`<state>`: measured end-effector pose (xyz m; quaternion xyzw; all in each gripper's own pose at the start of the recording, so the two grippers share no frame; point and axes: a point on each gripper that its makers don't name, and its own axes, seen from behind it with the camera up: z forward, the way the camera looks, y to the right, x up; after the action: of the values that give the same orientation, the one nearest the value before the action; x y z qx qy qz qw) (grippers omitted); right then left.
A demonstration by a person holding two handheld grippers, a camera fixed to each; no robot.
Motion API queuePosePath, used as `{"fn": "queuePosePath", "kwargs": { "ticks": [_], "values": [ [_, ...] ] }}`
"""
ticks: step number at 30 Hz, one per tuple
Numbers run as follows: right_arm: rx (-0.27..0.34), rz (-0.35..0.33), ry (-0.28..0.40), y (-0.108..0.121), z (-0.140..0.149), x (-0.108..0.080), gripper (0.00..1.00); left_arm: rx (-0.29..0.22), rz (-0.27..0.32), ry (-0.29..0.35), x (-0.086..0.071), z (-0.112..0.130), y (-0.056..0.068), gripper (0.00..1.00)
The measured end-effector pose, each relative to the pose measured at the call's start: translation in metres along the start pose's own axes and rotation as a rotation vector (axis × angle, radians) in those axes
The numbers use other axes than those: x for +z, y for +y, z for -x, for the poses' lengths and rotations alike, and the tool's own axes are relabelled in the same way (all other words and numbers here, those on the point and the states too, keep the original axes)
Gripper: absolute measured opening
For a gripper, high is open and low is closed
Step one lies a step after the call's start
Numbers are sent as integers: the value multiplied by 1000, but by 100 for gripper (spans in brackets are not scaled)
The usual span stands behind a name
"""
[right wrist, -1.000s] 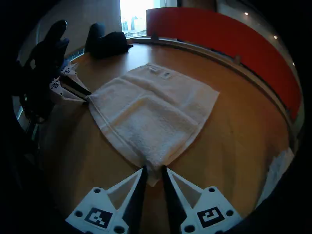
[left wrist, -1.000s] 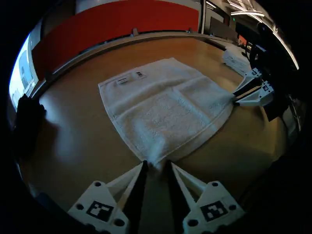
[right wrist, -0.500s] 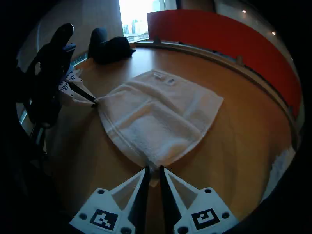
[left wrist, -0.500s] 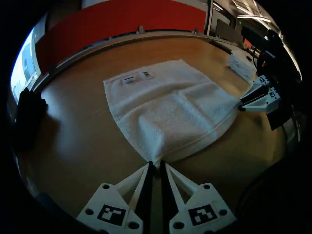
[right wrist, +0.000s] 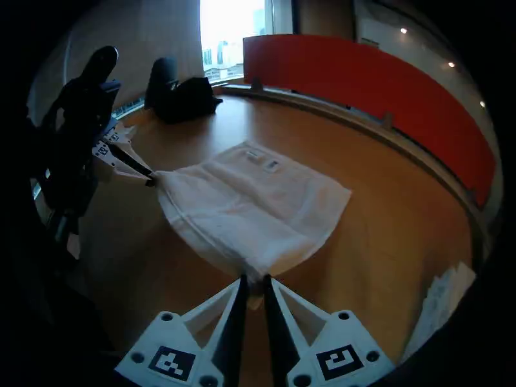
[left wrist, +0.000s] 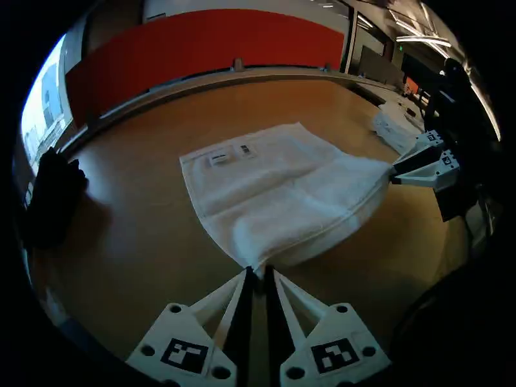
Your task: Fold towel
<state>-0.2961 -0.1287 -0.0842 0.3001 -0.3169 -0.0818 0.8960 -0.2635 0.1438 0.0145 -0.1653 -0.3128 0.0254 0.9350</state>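
White towel point(left wrist: 284, 187), near edge raised off surface point(left wrist: 129, 219), left gripper point(left wrist: 258, 271) and right gripper point(right wrist: 253, 278) fingers each pinching a near corner, labelled edge flat, pointing away

Left gripper point(left wrist: 258, 271) jaws pinched tight on a towel point(left wrist: 284, 187) corner. Right gripper point(right wrist: 253, 278) same, pinching the neighbouring corner.

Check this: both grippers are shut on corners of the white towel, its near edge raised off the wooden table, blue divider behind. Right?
No: the divider is red, not blue, per the left gripper view. Left gripper and right gripper do pinch towel corners.
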Motion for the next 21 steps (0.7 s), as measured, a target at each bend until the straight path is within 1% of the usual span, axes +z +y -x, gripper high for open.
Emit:
{"fn": "queuePosePath", "kwargs": {
  "ticks": [5,14,21],
  "values": [
    [-12,11,23,3,-15,-11,18,-2,-2,17,-14,-13,1,13],
    [-10,19,65,5,-41,-31,18,-22,3,17,-35,-25,7,13],
    [2,14,79,4,-51,-45,18,-41,10,23,-49,-34,11,13]
  ]
}}
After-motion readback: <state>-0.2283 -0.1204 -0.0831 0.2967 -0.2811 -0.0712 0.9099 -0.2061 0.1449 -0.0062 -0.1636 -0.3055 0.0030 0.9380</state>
